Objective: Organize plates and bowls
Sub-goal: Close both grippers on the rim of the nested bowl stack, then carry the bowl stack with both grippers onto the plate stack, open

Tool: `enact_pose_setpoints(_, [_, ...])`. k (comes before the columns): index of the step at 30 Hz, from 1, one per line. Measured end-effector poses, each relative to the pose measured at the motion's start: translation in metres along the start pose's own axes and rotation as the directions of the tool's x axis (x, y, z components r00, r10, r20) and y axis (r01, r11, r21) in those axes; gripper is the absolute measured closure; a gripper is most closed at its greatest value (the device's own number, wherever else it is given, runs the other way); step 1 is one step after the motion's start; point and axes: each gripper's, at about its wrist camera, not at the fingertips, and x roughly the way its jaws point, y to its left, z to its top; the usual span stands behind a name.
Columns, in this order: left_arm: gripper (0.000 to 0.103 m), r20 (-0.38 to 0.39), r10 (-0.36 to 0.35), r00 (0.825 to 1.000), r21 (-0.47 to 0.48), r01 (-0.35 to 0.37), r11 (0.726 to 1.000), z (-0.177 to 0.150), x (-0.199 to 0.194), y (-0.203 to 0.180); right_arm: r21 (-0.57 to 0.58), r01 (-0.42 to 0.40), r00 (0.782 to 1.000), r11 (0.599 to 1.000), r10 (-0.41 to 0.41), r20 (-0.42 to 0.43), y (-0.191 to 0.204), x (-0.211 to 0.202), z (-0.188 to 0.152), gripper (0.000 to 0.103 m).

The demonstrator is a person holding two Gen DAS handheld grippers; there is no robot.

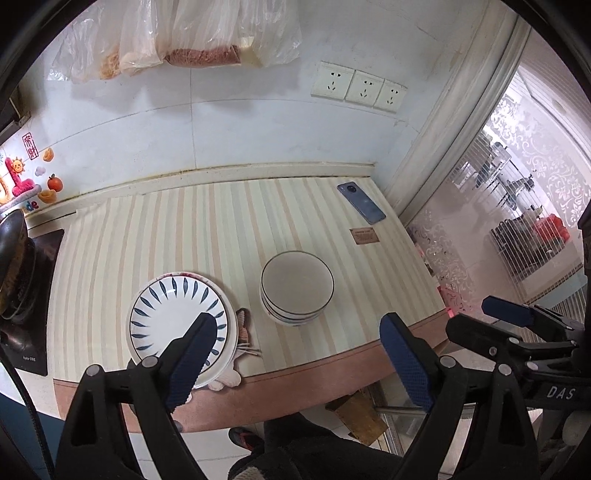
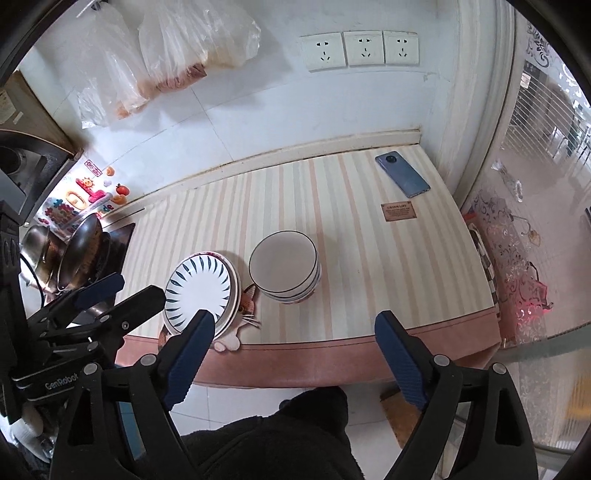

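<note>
Both grippers are hovering above the near edge of the table [image 1: 229,229], which is wearing a striped cream-and-pink cloth with a plain pink border along the front. The left gripper [image 1: 297,354] is standing with its blue-padded fingers spread wide apart and nothing between them. The right gripper [image 2: 293,354] is likewise gaping open and holding nothing; in the left wrist view it is showing at the right edge [image 1: 524,321], and in the right wrist view the left gripper is showing at the left edge [image 2: 110,295].

A stack of plates [image 1: 173,317] is sitting at the near left of the cloth, the top one white with dark blue leaf strokes around its rim. A small cat-patterned mat [image 1: 242,332] is peeking out from under the stack on its right and near sides. Just to the right, not touching the plates, a stack of bowls [image 1: 297,286] is resting with thin dark rims, the top bowl lying empty.

At the far right corner a blue phone [image 2: 402,173] is lying flat, and a small brown label [image 2: 398,212] is sitting on the cloth nearer than it. A dark pan [image 2: 83,254] is standing on the stove at the left. Plastic bags [image 1: 177,33] are hanging on the tiled wall, beside three white sockets [image 2: 360,48]. A person's dark sleeve [image 2: 280,439] is filling the bottom of the right wrist view.
</note>
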Motion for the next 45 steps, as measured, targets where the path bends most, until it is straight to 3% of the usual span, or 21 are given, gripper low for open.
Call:
enact_pose_setpoints(3, [0.012,0.001,-0.004,1.0,0.0,0.004,1.0,0.005,0.005,0.001,-0.001,0.004,1.0,1.0,-0.004,-0.005,-0.002,0.007,0.004,0.01])
enact_pose_setpoints(5, [0.002,-0.013,-0.007,1.0,-0.006,0.007,1.0,0.008,0.013,0.004,0.009,-0.011,1.0,1.0,0.011,-0.017,-0.007,0.017,0.009,0.009])
enact_pose_setpoints(12, [0.002,-0.088,-0.022,0.996,-0.03,0.019,0.999,0.023,0.066,0.017,0.047,-0.009,0.995,0.999,0.014,-0.1,-0.026,0.077,0.029,0.008])
enact_pose_setpoints(17, [0.002,-0.173,-0.067,0.983,-0.051,0.059,0.997,0.034,0.118,0.03,0.094,-0.044,0.981,0.995,0.061,-0.182,-0.044,0.136,0.04,0.008])
enact_pose_setpoints(23, [0.002,-0.298,-0.116,0.948,-0.074,0.098,0.992,0.044,0.195,0.047,0.209,-0.132,0.934,0.969,0.192,-0.302,-0.068,0.225,0.045,0.008])
enact_pose_setpoints(30, [0.003,-0.41,-0.159,0.898,-0.105,0.127,0.986,0.049,0.265,0.06,0.319,-0.16,0.884,0.934,0.28,-0.375,-0.085,0.3,0.038,0.008])
enact_pose_setpoints(39, [0.006,-0.525,-0.185,0.83,-0.14,0.131,0.982,0.049,0.313,0.064,0.423,-0.19,0.838,0.886,0.371,-0.401,-0.094,0.35,0.028,0.01])
enact_pose_setpoints(41, [0.012,-0.54,-0.184,0.822,-0.151,0.121,0.981,0.05,0.317,0.067,0.429,-0.196,0.832,0.882,0.381,-0.403,-0.093,0.356,0.029,0.012])
enact_pose_setpoints(45, [0.013,-0.582,-0.196,0.789,-0.171,0.117,0.978,0.047,0.328,0.069,0.451,-0.234,0.809,0.862,0.429,-0.401,-0.091,0.367,0.029,0.019])
